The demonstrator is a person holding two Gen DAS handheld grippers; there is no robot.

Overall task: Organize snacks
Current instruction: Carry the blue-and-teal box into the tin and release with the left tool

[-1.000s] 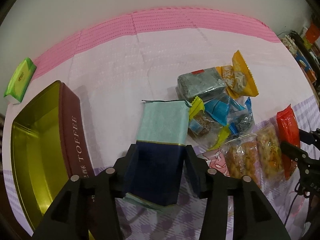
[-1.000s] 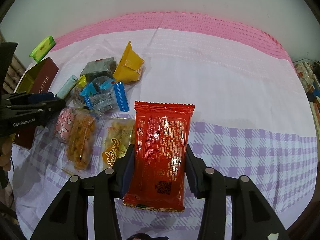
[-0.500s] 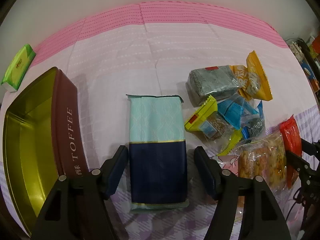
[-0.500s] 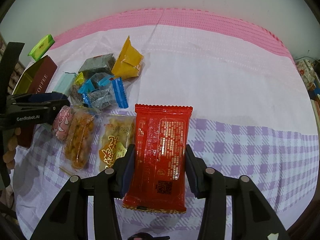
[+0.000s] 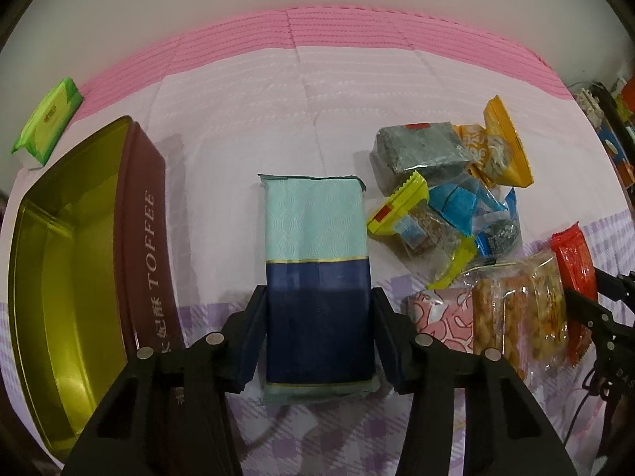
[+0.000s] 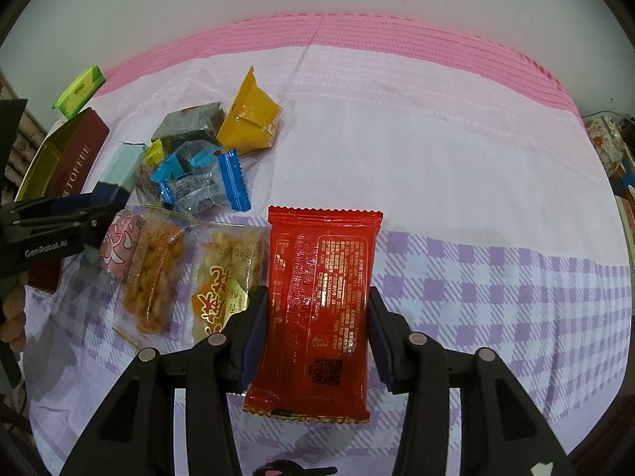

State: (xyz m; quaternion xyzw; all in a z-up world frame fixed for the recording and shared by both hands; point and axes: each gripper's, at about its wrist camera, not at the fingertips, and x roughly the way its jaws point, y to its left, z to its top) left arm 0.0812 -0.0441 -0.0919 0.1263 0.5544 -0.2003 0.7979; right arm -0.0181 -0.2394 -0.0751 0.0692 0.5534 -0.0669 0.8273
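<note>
In the left wrist view my left gripper (image 5: pixel 317 341) is shut on a teal and navy snack pack (image 5: pixel 317 261), its pads pressed on the navy half. An open maroon and gold TOFFEE tin (image 5: pixel 147 238) stands to the left of it. In the right wrist view my right gripper (image 6: pixel 313 329) is shut on a red snack pack (image 6: pixel 321 297) that lies on the checked cloth. A pile of mixed snacks (image 6: pixel 198 174) lies between the two grippers; the left gripper (image 6: pixel 85 208) shows at the far left there.
A green tissue pack (image 5: pixel 47 123) lies beyond the tin. Two clear packs of fried snacks (image 6: pixel 154 273) and a pink wrapped sweet (image 6: pixel 119 246) lie left of the red pack. Cluttered shelves (image 5: pixel 611 127) stand past the table's right edge. The pink cloth band (image 6: pixel 357 35) marks the far edge.
The left gripper opened around the teal and navy pack half a second ago and has closed on it again, lower on the pack. The right gripper stayed shut on the red pack.
</note>
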